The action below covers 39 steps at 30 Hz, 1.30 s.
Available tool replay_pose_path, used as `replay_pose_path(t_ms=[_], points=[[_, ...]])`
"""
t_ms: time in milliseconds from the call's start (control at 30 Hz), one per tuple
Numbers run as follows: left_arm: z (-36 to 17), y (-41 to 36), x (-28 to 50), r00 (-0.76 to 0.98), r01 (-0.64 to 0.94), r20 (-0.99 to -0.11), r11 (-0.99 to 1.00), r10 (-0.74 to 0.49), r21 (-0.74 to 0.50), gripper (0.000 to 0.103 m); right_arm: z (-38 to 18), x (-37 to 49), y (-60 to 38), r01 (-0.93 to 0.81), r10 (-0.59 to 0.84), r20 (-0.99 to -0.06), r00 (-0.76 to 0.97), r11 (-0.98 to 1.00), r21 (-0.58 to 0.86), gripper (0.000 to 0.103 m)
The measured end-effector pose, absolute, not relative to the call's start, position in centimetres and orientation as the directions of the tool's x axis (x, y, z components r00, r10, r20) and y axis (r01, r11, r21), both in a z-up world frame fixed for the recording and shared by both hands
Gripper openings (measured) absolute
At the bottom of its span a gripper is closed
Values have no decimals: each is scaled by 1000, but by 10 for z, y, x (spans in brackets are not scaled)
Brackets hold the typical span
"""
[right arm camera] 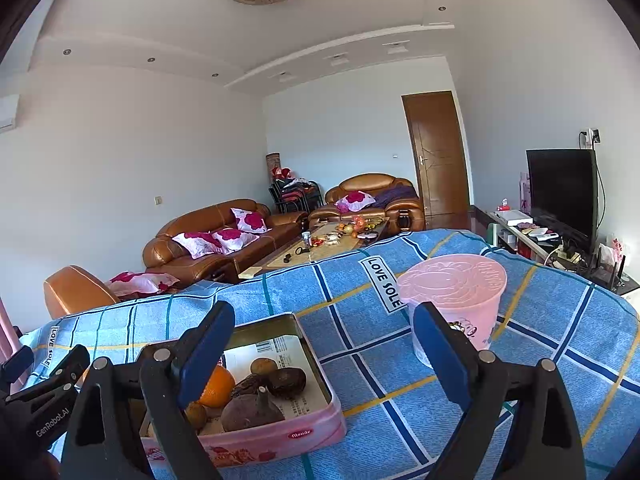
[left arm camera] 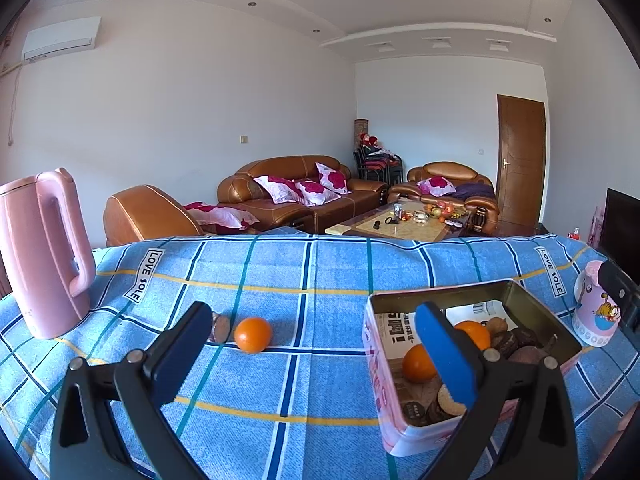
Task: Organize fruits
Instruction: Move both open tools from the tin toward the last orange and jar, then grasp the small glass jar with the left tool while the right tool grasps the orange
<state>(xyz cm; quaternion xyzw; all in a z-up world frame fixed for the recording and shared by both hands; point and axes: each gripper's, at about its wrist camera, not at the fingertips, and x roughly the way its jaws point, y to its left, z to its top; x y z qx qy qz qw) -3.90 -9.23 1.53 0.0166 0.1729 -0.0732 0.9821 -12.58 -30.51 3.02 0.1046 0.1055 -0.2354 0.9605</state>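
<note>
A loose orange [left arm camera: 253, 334] lies on the blue checked tablecloth [left arm camera: 320, 280], and a brown round fruit [left arm camera: 221, 328] is just left of it, half hidden by a finger. My left gripper [left arm camera: 316, 346] is open above the cloth, with nothing between its pads. To its right sits a pink tin [left arm camera: 378, 384] holding two oranges [left arm camera: 418, 364] and dark fruits [left arm camera: 520, 340]. My right gripper [right arm camera: 324, 356] is also open and holds nothing. It hangs at the tin's [right arm camera: 280, 436] right edge, over an orange [right arm camera: 218, 386] and dark fruits [right arm camera: 286, 382].
A pink kettle [left arm camera: 44, 252] stands at the cloth's left. A pink lidded cup [right arm camera: 456, 300] stands right of the tin, just beyond my right fingertip. The left gripper [right arm camera: 46, 362] shows at the right wrist view's left edge. Sofas and a coffee table lie beyond the far edge.
</note>
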Motion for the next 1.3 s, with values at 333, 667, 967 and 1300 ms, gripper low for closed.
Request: replay_pose_path(t_ms=[333,667,967,1300], points=[[13,-73,-40,925,141,-358,990,-130,4,103,29,-119,-276,465,-418,-282,863,877,120,92],[11,-42,-30,923,103,-374,995,-92,8,103,28,-92,-231,394,-340,-311,887,910,127,92],[7,2,-6,914,31,-406,999,-16,29,103,23,-65,-188,318,-259,-342,903,939,129,92],[0,74,25,887,-115,-449,993,108,11,103,18,-38,-148,221,-163,-391,906,969,107,92]])
